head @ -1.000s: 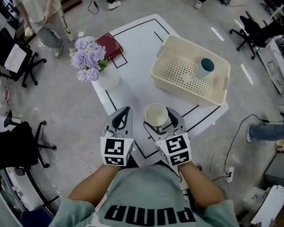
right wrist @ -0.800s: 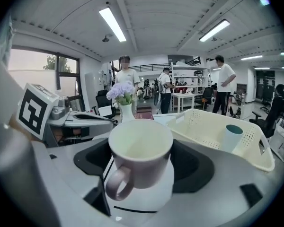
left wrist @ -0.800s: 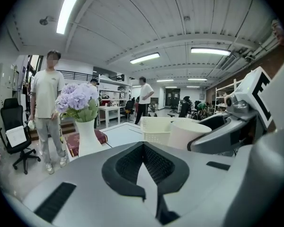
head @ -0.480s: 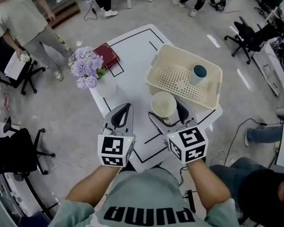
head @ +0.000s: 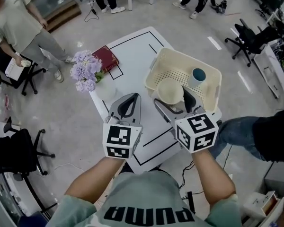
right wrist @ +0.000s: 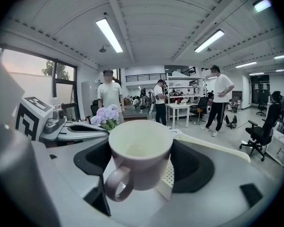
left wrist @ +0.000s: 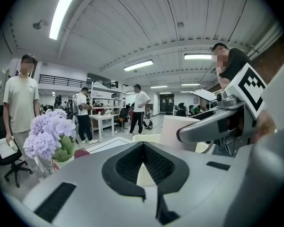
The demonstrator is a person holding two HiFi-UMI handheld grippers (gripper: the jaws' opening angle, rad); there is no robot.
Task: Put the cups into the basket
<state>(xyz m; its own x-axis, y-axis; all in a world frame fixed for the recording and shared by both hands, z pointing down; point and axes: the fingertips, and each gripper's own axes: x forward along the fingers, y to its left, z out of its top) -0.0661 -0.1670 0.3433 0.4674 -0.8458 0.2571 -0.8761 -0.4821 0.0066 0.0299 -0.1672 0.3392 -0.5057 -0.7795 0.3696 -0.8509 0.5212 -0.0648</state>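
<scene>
**Cream mug carried up over the basket's near edge**

The right hand-held gripper (head: 172,98) holds the cream ceramic mug (head: 169,90) upright, its jaws pressed against the mug's two sides and the handle turned back toward the person. A second ago the mug hung over the white counter (head: 132,51) on the person's side of the cream perforated plastic basket (head: 154,74), well short of it. Half a second ago it was just before the basket's near wall. Now, in the head view, it lies over the near wall and the nearest part of the holed floor. The right gripper view agrees: the basket's rim runs behind the mug, and a patch of the holed floor shows just beside it, low down.

The left hand-held gripper (head: 127,103) has its jaws together with nothing between them. It has come forward too, but stays on the person's side of the basket, off its left corner.

A white cup with a dark teal inside (head: 197,75) already stands at the basket's far side, apart from the held mug.

The carry looks nearly done. What remains is probably to lower the mug onto the basket floor, clear of the near wall and of the teal cup, then let go.
</scene>
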